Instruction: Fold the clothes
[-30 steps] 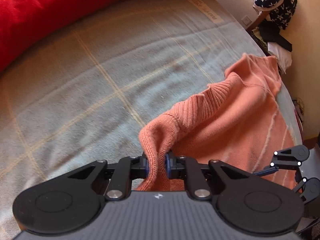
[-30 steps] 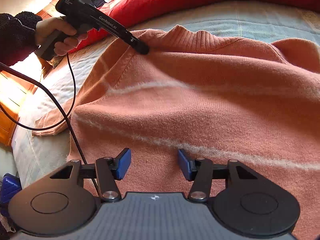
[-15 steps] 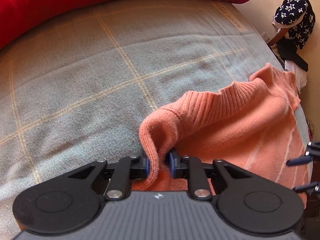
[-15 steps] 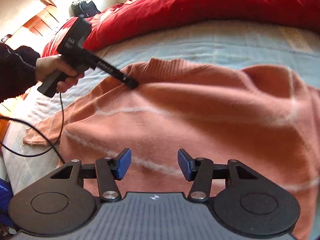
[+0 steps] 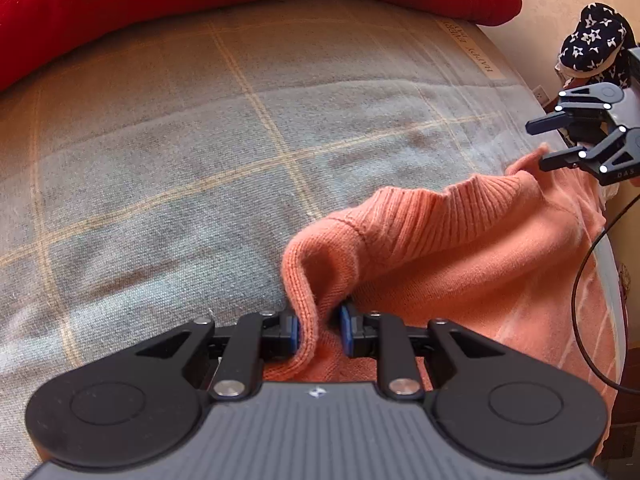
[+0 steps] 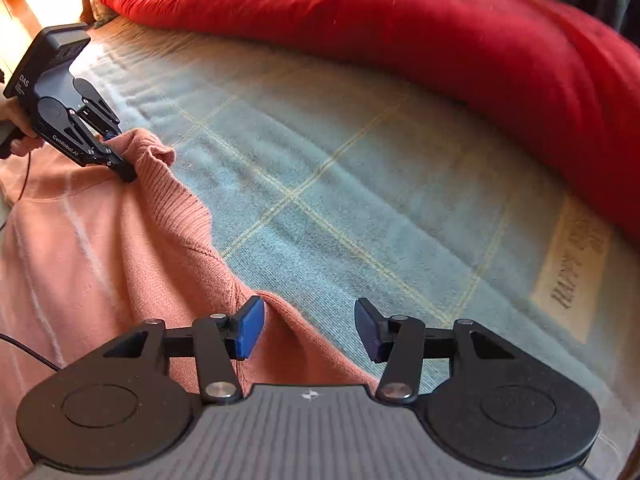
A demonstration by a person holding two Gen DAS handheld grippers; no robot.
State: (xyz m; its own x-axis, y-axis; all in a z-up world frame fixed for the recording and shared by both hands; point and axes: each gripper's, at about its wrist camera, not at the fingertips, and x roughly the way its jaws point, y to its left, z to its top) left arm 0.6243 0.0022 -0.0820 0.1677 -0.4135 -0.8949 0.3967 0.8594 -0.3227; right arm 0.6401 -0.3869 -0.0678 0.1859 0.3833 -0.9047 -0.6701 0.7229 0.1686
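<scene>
An orange knit sweater [image 5: 460, 248] lies on the bed, its ribbed collar rising into a fold. My left gripper [image 5: 320, 332] points down at that fold, which still stands between its blue pads. The jaws are slightly parted, with a dark gap beside the right pad. The right wrist view shows the sweater [image 6: 100, 260] at the left, with the left gripper [image 6: 120, 160] at its far corner. My right gripper [image 6: 310, 328] hovers open over the sweater's near edge, a ridge of fabric beside its left pad. From the left wrist, the right gripper [image 5: 538, 145] shows at the sweater's far end.
A blue-grey checked blanket [image 5: 180, 160] covers the bed, with a red duvet [image 6: 440, 40] heaped along its far side. A star-patterned dark cloth [image 5: 592, 40] hangs beyond the bed by the wall. A black cable [image 5: 580, 300] trails over the sweater. A hand [image 6: 16, 140] holds the left gripper.
My right gripper has swept from above the sweater's body to its edge by the blanket. The left gripper has sunk a little and its jaws have widened around the fold.
</scene>
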